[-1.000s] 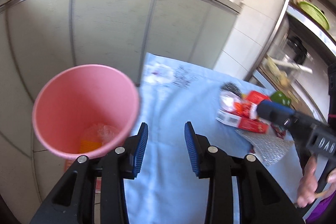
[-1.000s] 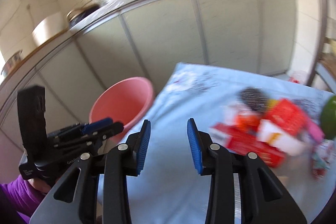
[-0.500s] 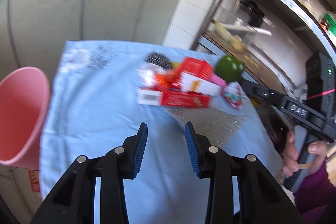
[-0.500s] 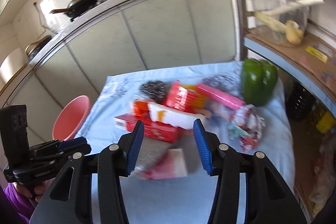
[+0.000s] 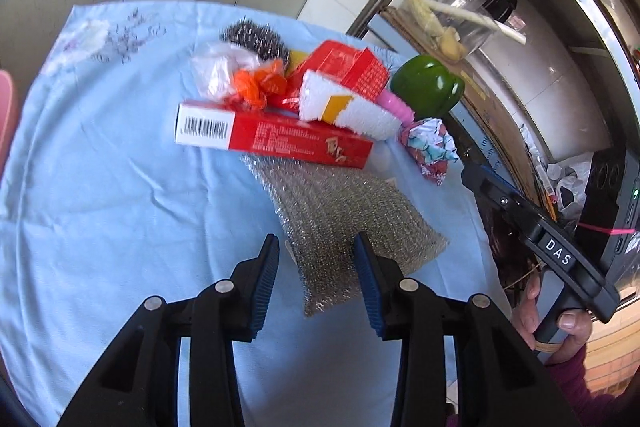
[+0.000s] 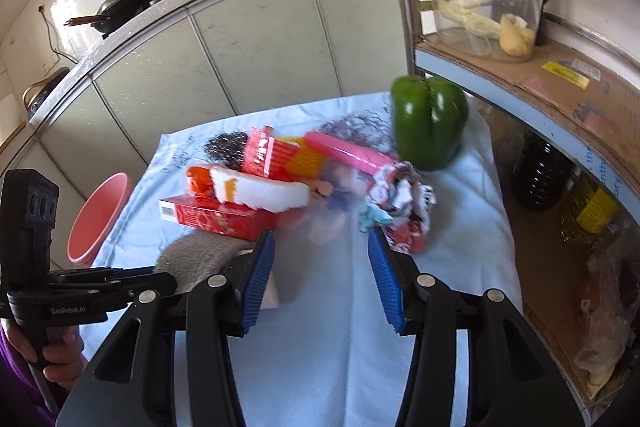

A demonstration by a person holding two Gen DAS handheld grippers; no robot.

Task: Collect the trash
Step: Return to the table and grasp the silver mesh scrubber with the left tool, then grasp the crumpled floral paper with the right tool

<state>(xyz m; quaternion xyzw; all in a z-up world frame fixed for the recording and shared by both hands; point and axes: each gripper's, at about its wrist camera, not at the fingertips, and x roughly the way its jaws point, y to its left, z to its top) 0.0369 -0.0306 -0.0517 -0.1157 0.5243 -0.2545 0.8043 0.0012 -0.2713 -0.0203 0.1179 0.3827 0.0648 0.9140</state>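
A pile of trash lies on the light blue cloth (image 5: 120,211): a long red box (image 5: 280,137), a white-and-orange pack (image 5: 348,107), a second red box (image 5: 348,67), an orange wrapper (image 5: 260,87), a white plastic bag (image 5: 216,67) and a crumpled printed wrapper (image 5: 428,143). My left gripper (image 5: 318,267) is open just above a silver mesh pad (image 5: 344,223), touching nothing. My right gripper (image 6: 320,267) is open in front of the pile, near the crumpled wrapper (image 6: 400,203); what lies between its fingers is blurred. The pink bin (image 6: 100,215) stands off the cloth's left edge.
A green pepper (image 6: 428,123), a pink stick (image 6: 352,155) and a steel wool ball (image 5: 254,41) sit among the trash. Grey cabinets stand behind. A shelf (image 6: 520,79) with a clear container and bottles runs along the right. A hand holds the other gripper in each view.
Both views swung away from the pink bin to the trash pile and came lower and closer. The right jaws spread a little wider. The left jaws kept their gap.
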